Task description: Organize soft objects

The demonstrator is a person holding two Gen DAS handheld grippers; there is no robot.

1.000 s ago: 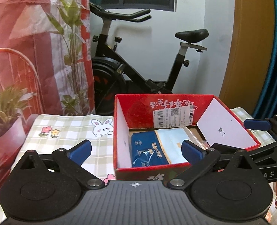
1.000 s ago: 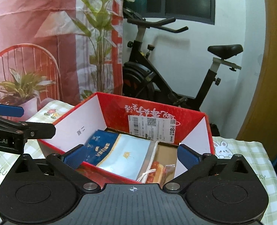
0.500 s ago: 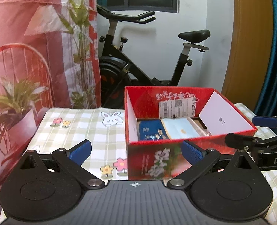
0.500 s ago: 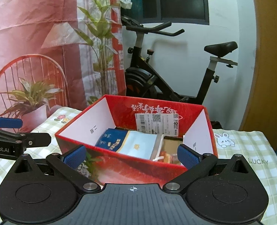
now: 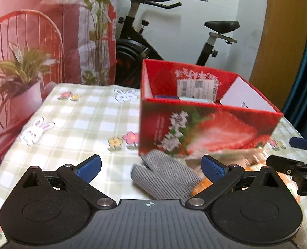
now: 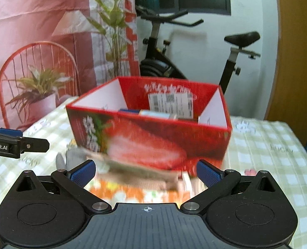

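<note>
Left hand-held gripper point(image 5: 151, 167): you hold it released, blue pads spread wide, nothing between them; it hangs low over the counter.
Right hand-held gripper point(image 6: 146, 171): you hold it released as well, pads wide apart and gripping nothing; its tip shows at 3 o'clock in the left wrist view.
Grey knitted item point(image 5: 163, 175): lies on the counter just in front of the box's near left corner, between your left pads but touching neither. In the right wrist view only a blurred grey edge shows at 9 o'clock.
Orange packet point(image 6: 136, 188): lies flat on the counter at 6 o'clock of the box, touching or just beside its front wall; blur hides the print. It sits between your right pads, not gripped.
Red box point(image 5: 207, 128): stands upright on the counter, strawberry picture on the near wall, white label on the inside of the far wall.
Box contents: a dark blue pack point(image 5: 166, 97) and a pale blue pack point(image 5: 195, 99) show just above the near rim; their lie cannot be told.
Counter point(image 5: 80, 124): covered by a green checked cloth with rabbits and flowers.
Background: exercise bike point(image 6: 195, 54) at 12 o'clock, potted plant point(image 5: 22, 78) and red wire chair point(image 6: 37, 66) at 9 o'clock.
</note>
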